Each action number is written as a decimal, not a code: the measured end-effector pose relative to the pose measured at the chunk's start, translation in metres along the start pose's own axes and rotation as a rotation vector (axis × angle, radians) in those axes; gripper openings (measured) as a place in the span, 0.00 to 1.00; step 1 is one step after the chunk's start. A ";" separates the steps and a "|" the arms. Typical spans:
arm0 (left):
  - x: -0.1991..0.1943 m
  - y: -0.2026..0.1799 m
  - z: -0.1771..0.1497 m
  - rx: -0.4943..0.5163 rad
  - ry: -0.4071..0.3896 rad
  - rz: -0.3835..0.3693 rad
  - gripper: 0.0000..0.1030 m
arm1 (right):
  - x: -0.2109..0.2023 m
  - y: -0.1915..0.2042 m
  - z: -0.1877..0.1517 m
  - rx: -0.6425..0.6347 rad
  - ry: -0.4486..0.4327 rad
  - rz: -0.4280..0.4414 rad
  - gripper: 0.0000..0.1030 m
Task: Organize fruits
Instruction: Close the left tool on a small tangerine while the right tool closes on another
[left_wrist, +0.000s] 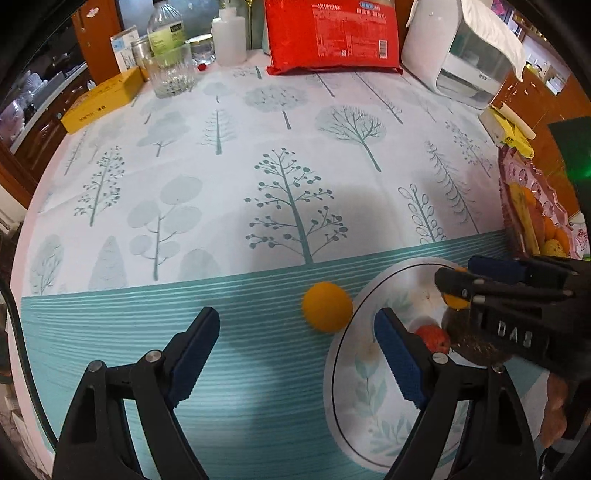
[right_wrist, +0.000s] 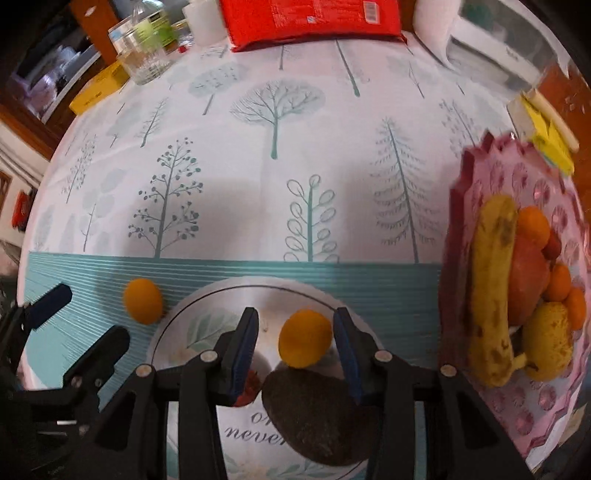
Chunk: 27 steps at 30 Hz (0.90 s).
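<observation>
A small orange fruit (left_wrist: 327, 306) lies on the teal-striped cloth just left of a white leaf-print plate (left_wrist: 364, 391). My left gripper (left_wrist: 295, 354) hovers open just short of it, nothing between its fingers. My right gripper (right_wrist: 295, 350) points down over the plate (right_wrist: 173, 332), open. A second small orange fruit (right_wrist: 304, 338) sits between its pads with a gap on the left side. A dark avocado (right_wrist: 314, 417) and a red fruit (right_wrist: 247, 387) also lie on the plate. The left gripper (right_wrist: 79, 325) shows at the left of the right wrist view, beside the loose orange fruit (right_wrist: 143, 301).
A pink tray (right_wrist: 480, 177) at the right holds a banana (right_wrist: 493, 288), several oranges and a reddish fruit. Along the far table edge stand a red bag (left_wrist: 332, 33), bottles, a glass jar (left_wrist: 171, 72), a yellow box (left_wrist: 101, 101) and a white appliance (left_wrist: 454, 51).
</observation>
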<state>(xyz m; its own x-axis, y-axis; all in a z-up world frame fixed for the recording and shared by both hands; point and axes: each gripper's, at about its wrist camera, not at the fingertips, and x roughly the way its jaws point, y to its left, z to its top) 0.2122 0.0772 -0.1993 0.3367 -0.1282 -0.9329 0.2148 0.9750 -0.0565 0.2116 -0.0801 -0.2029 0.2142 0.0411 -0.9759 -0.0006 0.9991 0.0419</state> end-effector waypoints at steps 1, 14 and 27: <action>0.003 -0.001 0.001 0.002 0.004 -0.006 0.81 | 0.001 0.001 0.001 -0.005 0.001 -0.019 0.40; 0.028 0.000 0.002 -0.032 0.065 -0.073 0.57 | 0.015 0.025 0.000 -0.201 0.022 -0.200 0.37; 0.037 -0.004 0.003 -0.020 0.081 -0.080 0.48 | 0.019 0.034 0.000 -0.262 0.012 -0.235 0.34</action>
<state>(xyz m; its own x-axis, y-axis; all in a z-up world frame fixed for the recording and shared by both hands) 0.2265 0.0685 -0.2324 0.2436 -0.1911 -0.9509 0.2191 0.9659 -0.1380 0.2153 -0.0453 -0.2201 0.2272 -0.1916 -0.9548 -0.2036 0.9495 -0.2390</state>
